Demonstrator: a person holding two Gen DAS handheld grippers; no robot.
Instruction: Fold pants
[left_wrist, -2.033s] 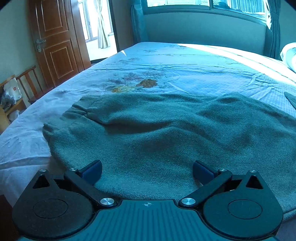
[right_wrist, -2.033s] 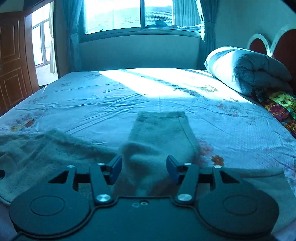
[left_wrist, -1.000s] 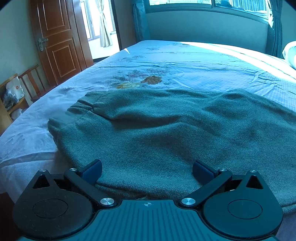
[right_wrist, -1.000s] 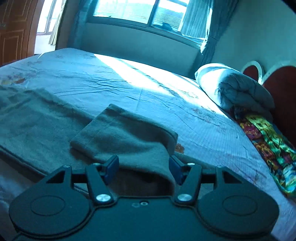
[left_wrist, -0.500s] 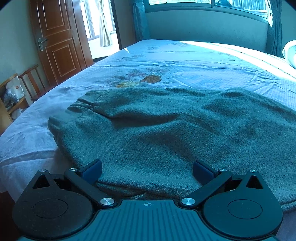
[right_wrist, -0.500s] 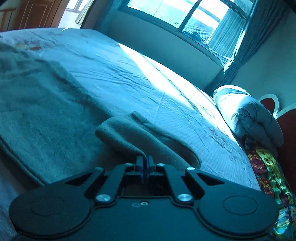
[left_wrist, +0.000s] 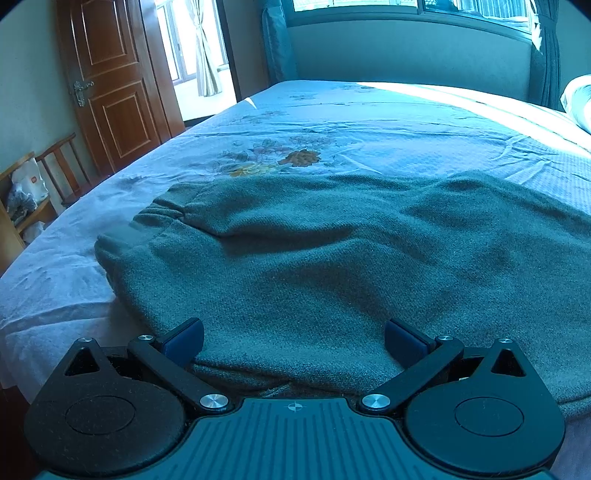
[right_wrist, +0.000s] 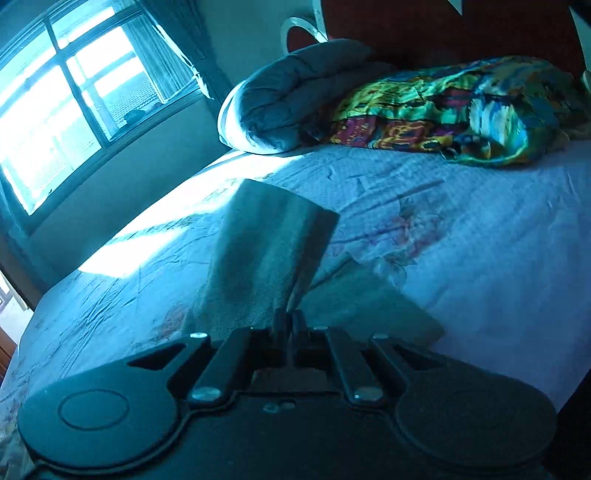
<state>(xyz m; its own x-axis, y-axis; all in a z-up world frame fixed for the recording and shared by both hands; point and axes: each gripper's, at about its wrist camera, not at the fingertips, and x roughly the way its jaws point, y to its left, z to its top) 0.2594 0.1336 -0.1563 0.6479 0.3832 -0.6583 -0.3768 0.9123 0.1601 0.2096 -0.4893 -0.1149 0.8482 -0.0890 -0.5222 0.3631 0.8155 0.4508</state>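
Observation:
The grey-green knit pants (left_wrist: 314, 251) lie spread on the bed, with the gathered waistband (left_wrist: 162, 214) at the left. My left gripper (left_wrist: 293, 339) is open, its blue pads on either side of the pants' near edge, low over the fabric. My right gripper (right_wrist: 286, 319) is shut on a pant leg (right_wrist: 269, 243) and holds it lifted above the sheet, the leg end hanging forward. A second layer of the pants (right_wrist: 369, 302) lies on the bed under it.
The bed has a pale floral sheet (left_wrist: 369, 122). A rolled duvet (right_wrist: 295, 96) and a colourful quilt (right_wrist: 461, 107) lie by the headboard. A wooden door (left_wrist: 110, 88) and a chair (left_wrist: 59, 166) stand left of the bed. Windows (right_wrist: 74, 96) lie beyond.
My right gripper closed on the pant leg, lifted it off the bed and swung towards the headboard. My left gripper has stayed open over the pants.

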